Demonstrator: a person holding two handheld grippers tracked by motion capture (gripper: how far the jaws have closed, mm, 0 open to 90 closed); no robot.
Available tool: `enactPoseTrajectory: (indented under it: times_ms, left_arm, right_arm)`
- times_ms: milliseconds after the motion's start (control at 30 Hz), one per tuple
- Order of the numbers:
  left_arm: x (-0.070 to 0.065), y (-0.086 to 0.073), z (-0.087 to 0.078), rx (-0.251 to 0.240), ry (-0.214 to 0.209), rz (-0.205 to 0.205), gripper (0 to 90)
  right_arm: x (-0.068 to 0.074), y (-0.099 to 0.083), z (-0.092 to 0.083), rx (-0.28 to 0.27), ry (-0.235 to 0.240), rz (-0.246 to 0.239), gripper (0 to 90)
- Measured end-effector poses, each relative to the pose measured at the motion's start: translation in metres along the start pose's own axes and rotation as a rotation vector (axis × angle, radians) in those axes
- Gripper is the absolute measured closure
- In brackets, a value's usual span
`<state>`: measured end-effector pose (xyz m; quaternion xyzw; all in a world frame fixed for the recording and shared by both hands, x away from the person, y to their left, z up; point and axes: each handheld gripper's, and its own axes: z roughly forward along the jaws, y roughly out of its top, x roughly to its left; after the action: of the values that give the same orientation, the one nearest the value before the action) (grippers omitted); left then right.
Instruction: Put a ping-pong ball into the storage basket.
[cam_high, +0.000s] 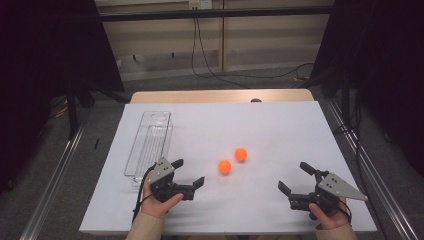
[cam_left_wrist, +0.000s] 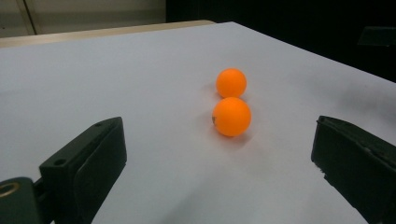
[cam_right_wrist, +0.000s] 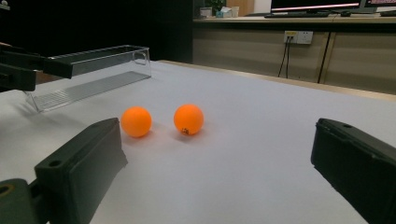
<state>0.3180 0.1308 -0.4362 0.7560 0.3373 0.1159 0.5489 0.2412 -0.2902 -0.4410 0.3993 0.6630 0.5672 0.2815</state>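
Observation:
Two orange balls lie close together on the white sheet, the nearer one (cam_high: 225, 167) (cam_left_wrist: 232, 116) (cam_right_wrist: 137, 122) and the farther one (cam_high: 241, 154) (cam_left_wrist: 231, 82) (cam_right_wrist: 188, 119). My left gripper (cam_high: 189, 172) (cam_left_wrist: 219, 156) stands open just left of the nearer ball, jaws wide apart and pointed at both balls, nothing between them. At the front right my right gripper (cam_high: 293, 176) (cam_right_wrist: 217, 154) is open too, facing the balls from farther off and holding nothing.
A long clear plastic tray (cam_high: 150, 145) (cam_right_wrist: 93, 70) lies lengthwise at the left of the white sheet (cam_high: 280, 130), just beyond my left hand. A strip of wooden table edge (cam_high: 220, 96) shows at the far side. Cables run over the floor behind.

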Motion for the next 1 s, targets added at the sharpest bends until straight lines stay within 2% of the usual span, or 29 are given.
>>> enactPoseTrajectory:
  times_ms: [433, 467, 1000]
  left_arm:
    - [-0.004, -0.001, 0.009, 0.027, -0.013, 0.018, 3.4]
    - [-0.006, -0.001, 0.01, 0.041, -0.018, 0.022, 3.4]
    - [-0.009, -0.002, 0.021, 0.08, -0.029, 0.026, 3.4]
  right_arm:
    - [0.0, 0.0, 0.0, -0.001, 0.0, -0.003, 1.9]
    - [0.0, 0.0, 0.0, -0.001, 0.0, -0.003, 1.9]
    - [0.001, 0.0, 0.0, -0.001, 0.001, -0.009, 2.0]
